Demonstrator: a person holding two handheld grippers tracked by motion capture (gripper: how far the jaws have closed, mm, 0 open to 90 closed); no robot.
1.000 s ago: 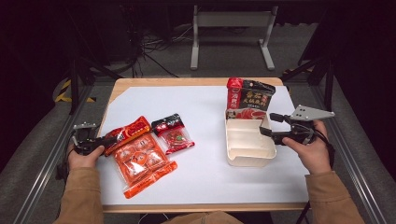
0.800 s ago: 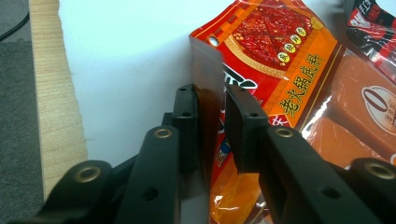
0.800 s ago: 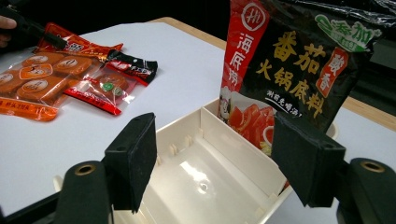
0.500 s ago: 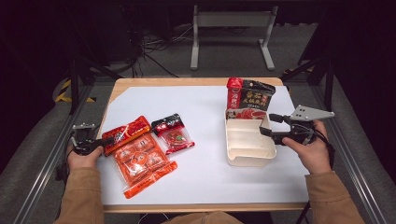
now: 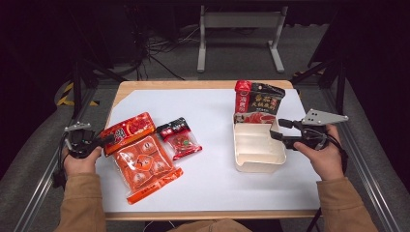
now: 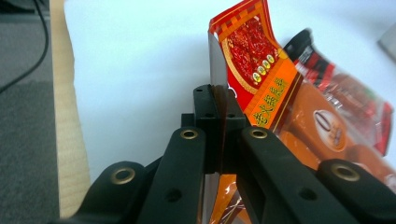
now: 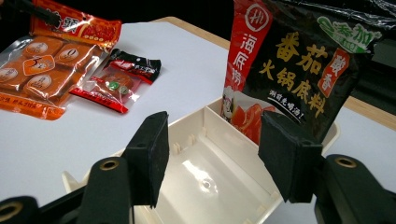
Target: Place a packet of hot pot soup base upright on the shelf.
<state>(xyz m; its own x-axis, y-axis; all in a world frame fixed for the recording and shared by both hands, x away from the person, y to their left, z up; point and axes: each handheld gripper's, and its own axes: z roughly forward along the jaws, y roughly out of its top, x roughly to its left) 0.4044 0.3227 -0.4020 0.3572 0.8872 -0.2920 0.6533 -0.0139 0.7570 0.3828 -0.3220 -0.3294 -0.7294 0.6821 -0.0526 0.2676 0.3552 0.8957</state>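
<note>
My left gripper (image 5: 104, 140) (image 6: 219, 93) is shut on the near edge of a red-orange sauce packet (image 5: 129, 129) (image 6: 254, 60), which tilts up off the white mat. My right gripper (image 5: 279, 129) (image 7: 215, 140) stands open at the right rim of a cream compartment tray (image 5: 256, 162) (image 7: 196, 116). Its jaws have just been closing, the rim sits between them, and the pads are not pressing on it. A black-and-red hot pot pouch (image 5: 258, 99) (image 7: 299, 70) stands upright in the tray's far end.
An orange multi-pack of snacks (image 5: 145, 162) (image 7: 37, 70) lies under and beside the lifted packet. A small red-and-black snack packet (image 5: 181, 137) (image 7: 119, 77) lies to its right. The white mat (image 5: 212, 116) covers a wooden table with metal rails along both sides.
The left gripper has closed on the red-orange packet and risen, tilting it up. The right gripper's jaws have narrowed a little while that hand stayed put.
</note>
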